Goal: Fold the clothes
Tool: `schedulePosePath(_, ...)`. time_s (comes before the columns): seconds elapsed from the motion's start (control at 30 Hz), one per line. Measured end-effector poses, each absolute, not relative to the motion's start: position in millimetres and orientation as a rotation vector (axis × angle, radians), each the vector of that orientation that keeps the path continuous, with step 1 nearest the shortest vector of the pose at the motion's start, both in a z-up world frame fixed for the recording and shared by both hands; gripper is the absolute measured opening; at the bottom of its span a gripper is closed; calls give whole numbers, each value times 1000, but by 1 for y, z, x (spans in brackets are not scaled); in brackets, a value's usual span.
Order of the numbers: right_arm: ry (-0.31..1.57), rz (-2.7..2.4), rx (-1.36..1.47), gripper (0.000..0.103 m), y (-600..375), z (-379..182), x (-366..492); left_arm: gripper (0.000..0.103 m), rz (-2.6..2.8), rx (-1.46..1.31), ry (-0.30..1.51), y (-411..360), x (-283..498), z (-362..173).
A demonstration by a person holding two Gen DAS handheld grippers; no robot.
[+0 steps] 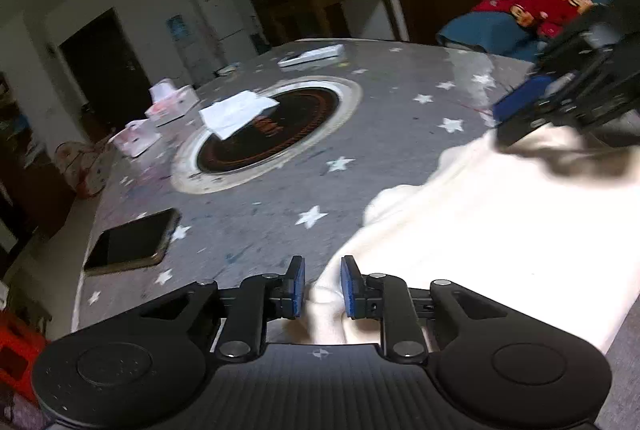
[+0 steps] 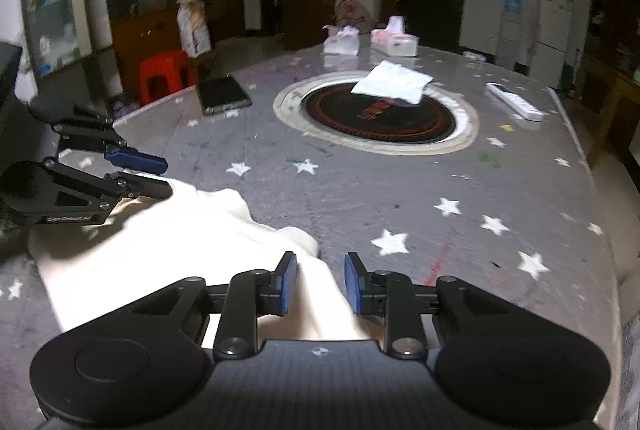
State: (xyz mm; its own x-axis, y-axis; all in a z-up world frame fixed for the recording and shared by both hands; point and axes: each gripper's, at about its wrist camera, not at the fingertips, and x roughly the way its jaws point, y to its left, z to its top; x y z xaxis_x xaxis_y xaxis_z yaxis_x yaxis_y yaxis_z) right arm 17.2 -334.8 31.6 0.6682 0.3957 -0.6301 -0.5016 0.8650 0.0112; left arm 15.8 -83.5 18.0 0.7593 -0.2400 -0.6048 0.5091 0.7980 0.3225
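Cream garment [image 1: 480, 230] across lower right of star-print tabletop [image 1: 280, 190], long axis toward right tool [image 1: 516, 122], left tool [image 1: 323, 288] and right tool narrowly parted, cloth between, unpinched.

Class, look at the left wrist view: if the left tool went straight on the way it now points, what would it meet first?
Probably the white garment: its edge already lies between the open fingers of the left tool. Past that, the line runs down to the star-patterned tablecloth; depth is hard to judge in this view.
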Motion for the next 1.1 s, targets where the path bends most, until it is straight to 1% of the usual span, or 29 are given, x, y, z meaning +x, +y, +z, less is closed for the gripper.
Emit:
schedulePosePath(0.17,661,484,-132,25,-352,44,-19,24,-313,429,552,-69,10,28)
schedulePosePath(0.23,669,487,-115,25,-357,43,-30,22,-311,352,554,-63,6,37)
schedulePosePath(0.33,688,475,-95,25,-364,38,-32,22,-387,256,577,-65,-1,45)
schedulePosePath(0.47,718,419,-75,23,-371,23,-15,22,-431,288,600,-80,-3,41)
schedulePosePath(0.5,721,404,-65,19,-374,21,-12,22,-414,293,612,-78,-1,39)
schedulePosePath(0.53,718,398,-58,18,-376,22,-11,22,-395,293,627,-74,3,36)
schedulePosePath(0.67,677,383,-73,19,-375,32,-12,22,-323,281,673,-59,12,30)
schedulePosePath(0.8,659,450,-62,19,-360,38,-9,22,-342,241,657,-59,8,36)
schedulePosePath(1.0,703,524,-102,19,-324,30,11,22,-439,281,662,-85,13,30)
schedulePosePath(1.1,749,498,-101,19,-321,22,24,22,-396,284,692,-84,29,19)
